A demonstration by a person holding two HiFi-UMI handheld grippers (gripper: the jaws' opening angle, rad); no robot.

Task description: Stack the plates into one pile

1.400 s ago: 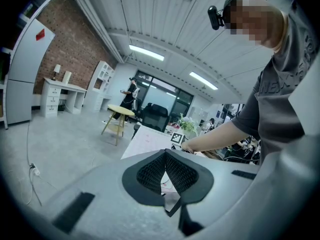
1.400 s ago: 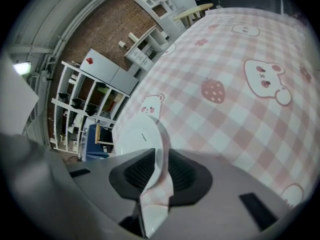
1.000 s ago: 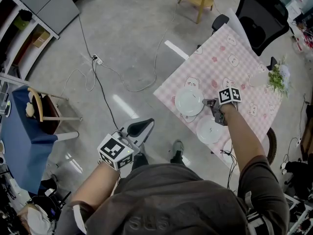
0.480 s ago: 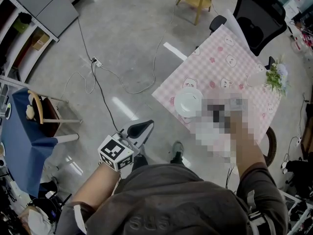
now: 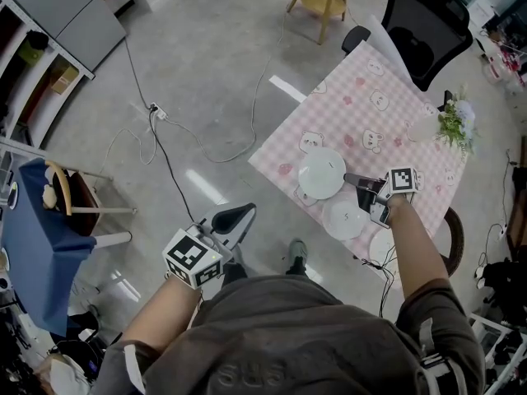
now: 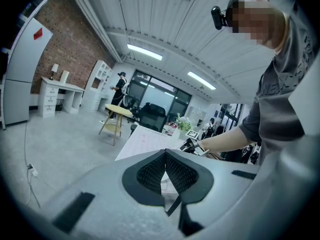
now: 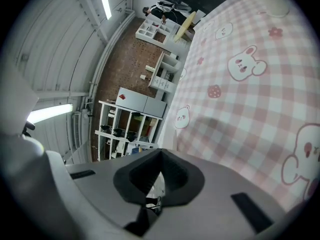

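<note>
Plates (image 5: 321, 173) on pink tablecloth (image 5: 362, 109), right hand-held gripper (image 5: 352, 178) between two, jaws together.

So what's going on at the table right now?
A person with a gripper in each hand works at a pink checked table. The plates aren't stacked yet: a first plate and a second plate lie apart. The right gripper is shut, its tip at the first plate's rim; whether it grips it I cannot tell. The left gripper, shut and empty, hangs over the floor.
</note>
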